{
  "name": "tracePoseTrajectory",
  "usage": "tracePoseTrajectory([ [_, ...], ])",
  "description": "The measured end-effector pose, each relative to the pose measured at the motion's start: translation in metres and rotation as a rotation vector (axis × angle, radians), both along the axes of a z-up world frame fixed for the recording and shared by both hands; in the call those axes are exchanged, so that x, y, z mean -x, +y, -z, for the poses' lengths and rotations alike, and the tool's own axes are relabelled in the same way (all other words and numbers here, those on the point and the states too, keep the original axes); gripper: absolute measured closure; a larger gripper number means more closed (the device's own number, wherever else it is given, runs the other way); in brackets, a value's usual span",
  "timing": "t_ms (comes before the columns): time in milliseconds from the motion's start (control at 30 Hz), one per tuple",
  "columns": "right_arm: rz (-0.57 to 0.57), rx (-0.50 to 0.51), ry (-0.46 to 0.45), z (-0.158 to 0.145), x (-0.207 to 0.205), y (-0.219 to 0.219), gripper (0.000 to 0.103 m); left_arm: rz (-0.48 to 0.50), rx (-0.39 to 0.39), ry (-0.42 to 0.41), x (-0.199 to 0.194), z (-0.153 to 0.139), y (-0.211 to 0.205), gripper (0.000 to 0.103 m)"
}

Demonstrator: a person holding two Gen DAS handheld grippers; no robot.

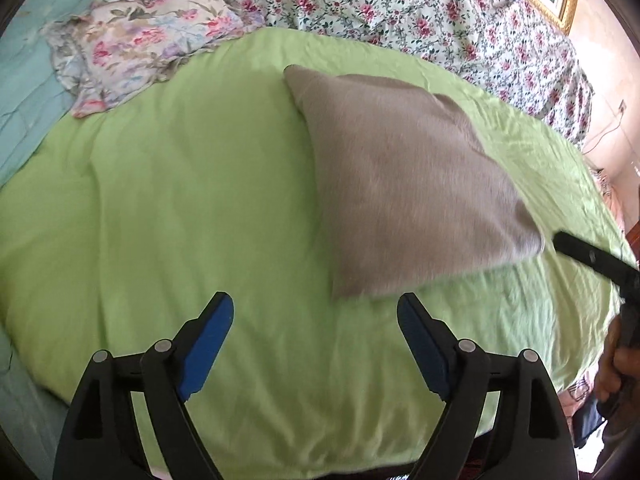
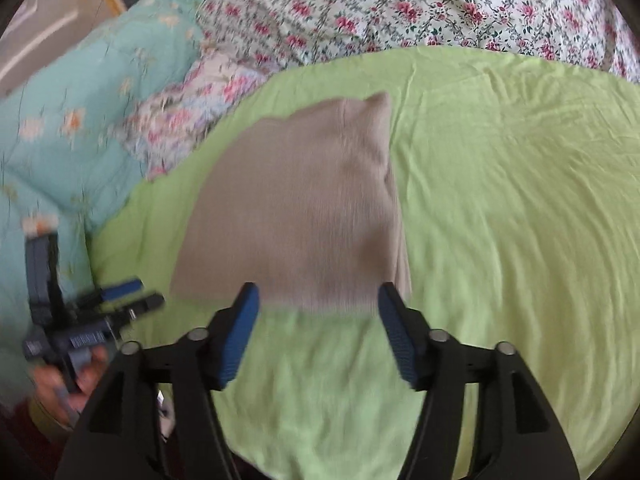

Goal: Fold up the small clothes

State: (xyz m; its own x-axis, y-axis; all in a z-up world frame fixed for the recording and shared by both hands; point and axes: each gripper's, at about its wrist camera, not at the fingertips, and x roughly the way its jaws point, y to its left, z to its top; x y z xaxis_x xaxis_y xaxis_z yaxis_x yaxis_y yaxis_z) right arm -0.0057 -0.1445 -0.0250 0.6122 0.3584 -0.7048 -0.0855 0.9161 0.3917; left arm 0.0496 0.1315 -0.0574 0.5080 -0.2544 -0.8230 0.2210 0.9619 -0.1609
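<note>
On our left, the left gripper [image 1: 316,312] hovers over the green sheet [image 1: 160,200], its fingers spread wide and holding nothing. To its right the beige garment [image 1: 404,184] lies flat on the bed, already folded into a compact panel, as far as we can judge. Further right, our right gripper [image 2: 318,300] sits just short of the garment's near edge, fingers wide apart and empty. One more fold may remain, or the piece is finished.
</note>
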Motion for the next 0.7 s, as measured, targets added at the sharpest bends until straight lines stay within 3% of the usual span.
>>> tracePoseTrajectory([
  [300, -0.041, 0.071, 0.035, 0.008, 0.051, -0.003, 0.01, 0.083, -0.156, -0.053, 0.048, 0.004, -0.005, 0.015],
  [433, -0.048, 0.068, 0.001, -0.017, 0.063, -0.01, 0.009, 0.098, -0.168, -0.083, 0.057, -0.02, -0.002, 0.013],
  [500, -0.048, 0.079, -0.043, -0.034, 0.067, -0.011, 0.001, 0.098, -0.166, -0.121, 0.057, -0.04, 0.0, 0.0],
  [567, -0.057, 0.114, -0.071, -0.045, 0.065, -0.008, 0.0, 0.096, -0.178, -0.166, 0.055, -0.055, -0.001, 0.0],
  [700, -0.078, 0.168, -0.061, -0.036, 0.05, 0.003, 0.0, 0.096, -0.199, -0.196, 0.047, -0.058, -0.008, 0.0],
])
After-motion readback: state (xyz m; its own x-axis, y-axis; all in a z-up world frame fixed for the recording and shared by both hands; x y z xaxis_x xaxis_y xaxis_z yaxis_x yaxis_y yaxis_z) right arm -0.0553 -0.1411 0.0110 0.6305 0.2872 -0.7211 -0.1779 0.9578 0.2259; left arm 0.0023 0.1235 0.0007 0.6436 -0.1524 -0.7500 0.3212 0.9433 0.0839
